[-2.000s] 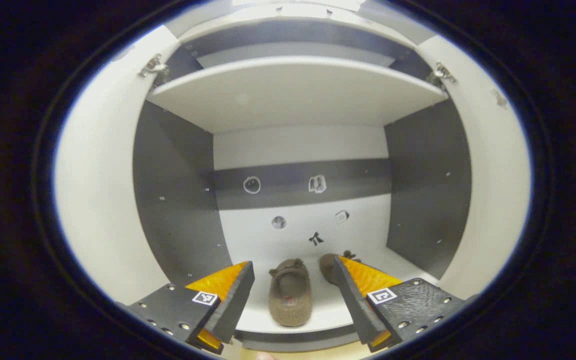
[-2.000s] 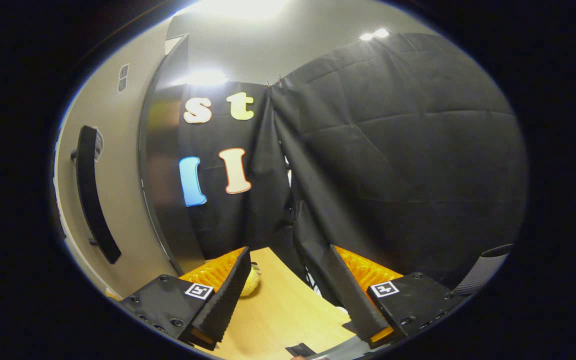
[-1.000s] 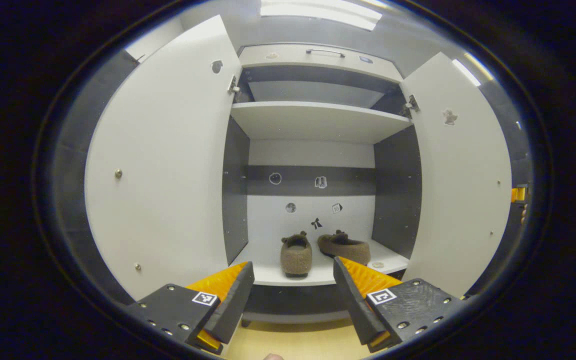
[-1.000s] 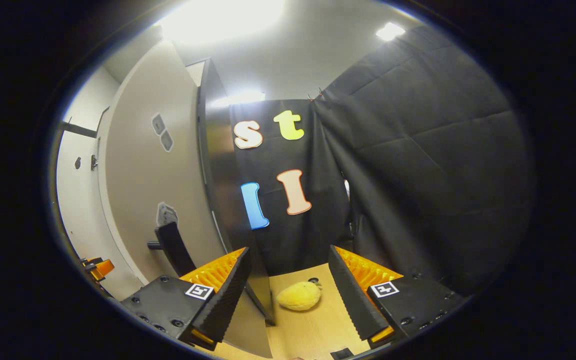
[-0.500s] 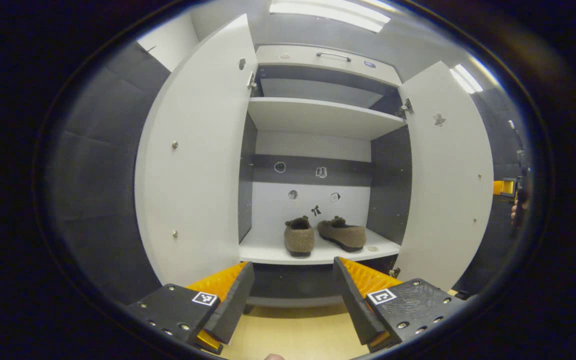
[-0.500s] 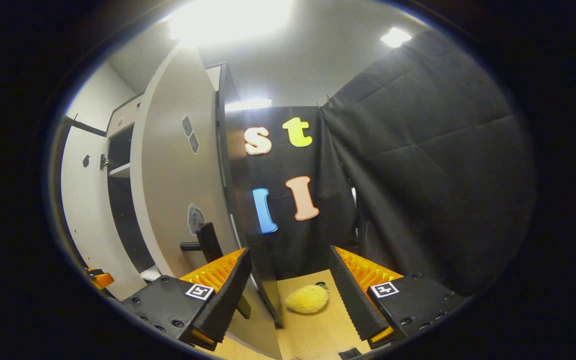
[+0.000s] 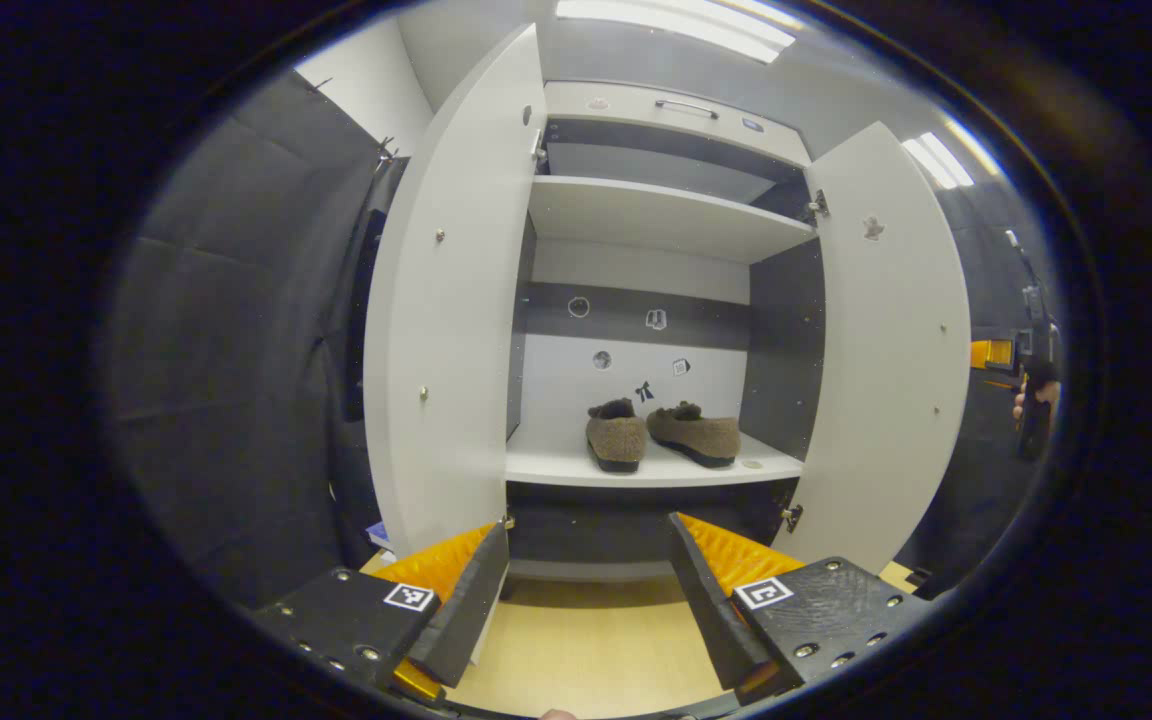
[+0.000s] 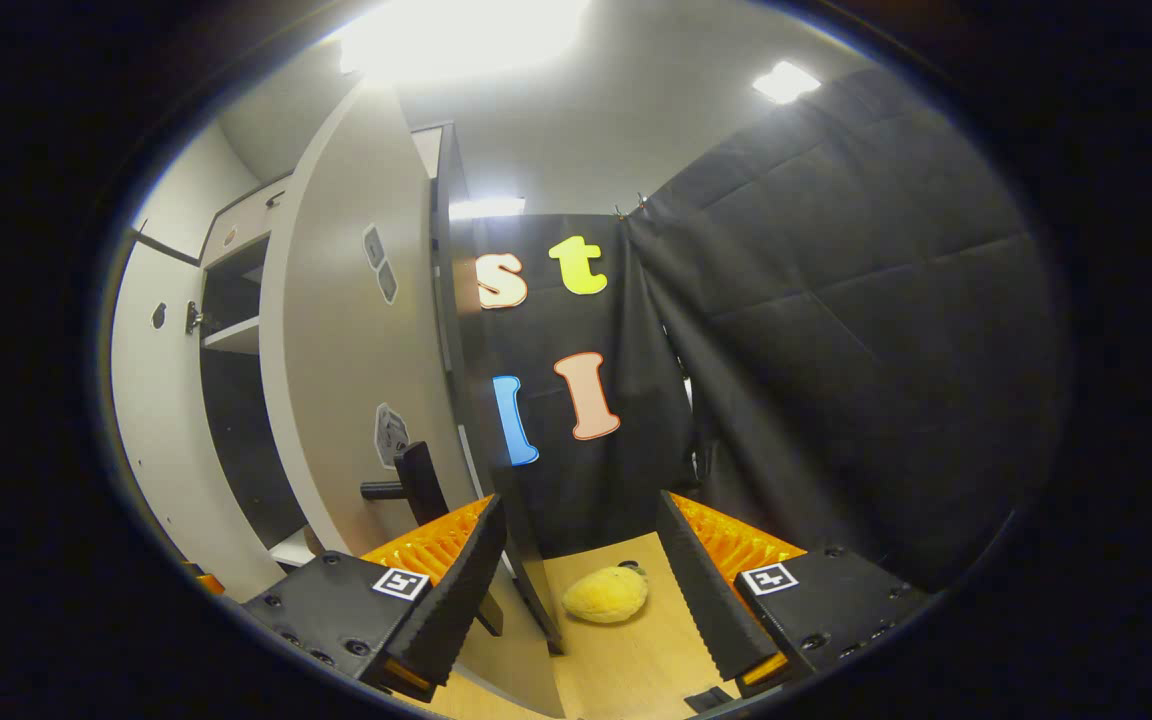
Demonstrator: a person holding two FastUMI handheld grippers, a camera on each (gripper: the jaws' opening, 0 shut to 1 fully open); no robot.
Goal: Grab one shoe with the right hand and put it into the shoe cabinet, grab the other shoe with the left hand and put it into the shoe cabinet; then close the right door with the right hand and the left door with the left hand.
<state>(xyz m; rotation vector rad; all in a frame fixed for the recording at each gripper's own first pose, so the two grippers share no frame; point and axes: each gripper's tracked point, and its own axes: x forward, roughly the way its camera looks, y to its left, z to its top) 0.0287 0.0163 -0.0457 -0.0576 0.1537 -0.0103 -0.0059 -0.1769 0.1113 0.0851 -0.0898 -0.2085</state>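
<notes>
The right gripper (image 8: 576,590), fingers spread and empty, sits just beside the tall white right door's (image 8: 346,370) black bar handle (image 8: 419,482), to its left.

Staged recording booth, not a lived-in home.
Black quilted cloth (image 8: 836,300) hangs as walls around a lone white shoe cabinet (image 7: 661,215) on a wood-look floor (image 7: 586,650) — ceiling panel lights (image 8: 781,82) overhead, yellow plush toy (image 8: 605,595) on the floor.
</notes>
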